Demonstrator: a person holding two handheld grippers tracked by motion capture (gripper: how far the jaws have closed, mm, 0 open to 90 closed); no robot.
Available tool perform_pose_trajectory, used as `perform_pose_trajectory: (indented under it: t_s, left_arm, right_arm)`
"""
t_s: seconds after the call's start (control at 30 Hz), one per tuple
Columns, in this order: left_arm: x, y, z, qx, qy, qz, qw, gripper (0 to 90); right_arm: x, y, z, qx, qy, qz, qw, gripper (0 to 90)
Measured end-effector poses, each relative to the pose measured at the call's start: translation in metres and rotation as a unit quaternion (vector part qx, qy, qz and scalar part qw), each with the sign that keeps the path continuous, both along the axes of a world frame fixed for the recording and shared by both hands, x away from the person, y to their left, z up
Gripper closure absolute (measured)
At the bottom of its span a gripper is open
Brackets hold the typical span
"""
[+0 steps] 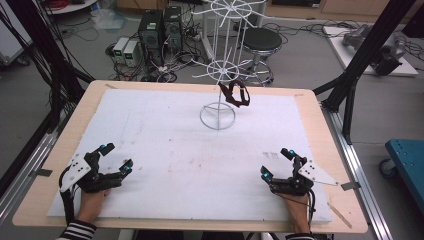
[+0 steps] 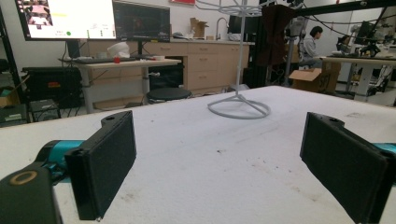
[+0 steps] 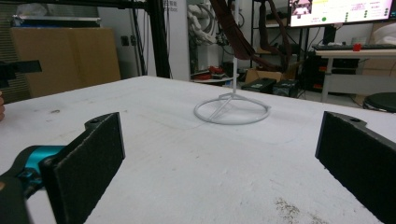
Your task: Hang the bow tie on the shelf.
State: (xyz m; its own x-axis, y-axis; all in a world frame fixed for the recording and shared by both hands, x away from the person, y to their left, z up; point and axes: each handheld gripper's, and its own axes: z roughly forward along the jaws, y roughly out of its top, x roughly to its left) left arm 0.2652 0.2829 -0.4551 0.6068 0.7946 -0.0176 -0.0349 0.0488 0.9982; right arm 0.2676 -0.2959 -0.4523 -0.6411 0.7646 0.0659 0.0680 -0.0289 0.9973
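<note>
I see white wire rack (image 1: 222, 75) upright, far-centre on table (image 1: 60, 140); dark brown strap (image 1: 235, 93) hangs down from it. Left gripper (image 1: 116, 156), right gripper (image 1: 276, 161) both wide apart, empty.

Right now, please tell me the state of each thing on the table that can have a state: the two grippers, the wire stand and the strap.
left gripper: open, fingers wide apart, holding nothing, low over the white mat.
right gripper: open, holding nothing, low over the mat.
wire stand: upright, ring base flat on the mat.
dark strap: hanging from the stand's lower arms, clear of the mat.
</note>
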Motion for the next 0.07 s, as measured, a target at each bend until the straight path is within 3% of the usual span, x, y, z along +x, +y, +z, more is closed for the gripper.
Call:
perform_pose_trajectory:
  t_s: [0.07]
  left_arm:
    - [0.0001, 0.0005, 0.0001, 0.0, 0.0, -0.001, 1.0, 11.0]
  right_arm:
    - [-0.0006, 0.0015, -0.0001, -0.008, -0.001, -0.001, 1.0, 0.6]
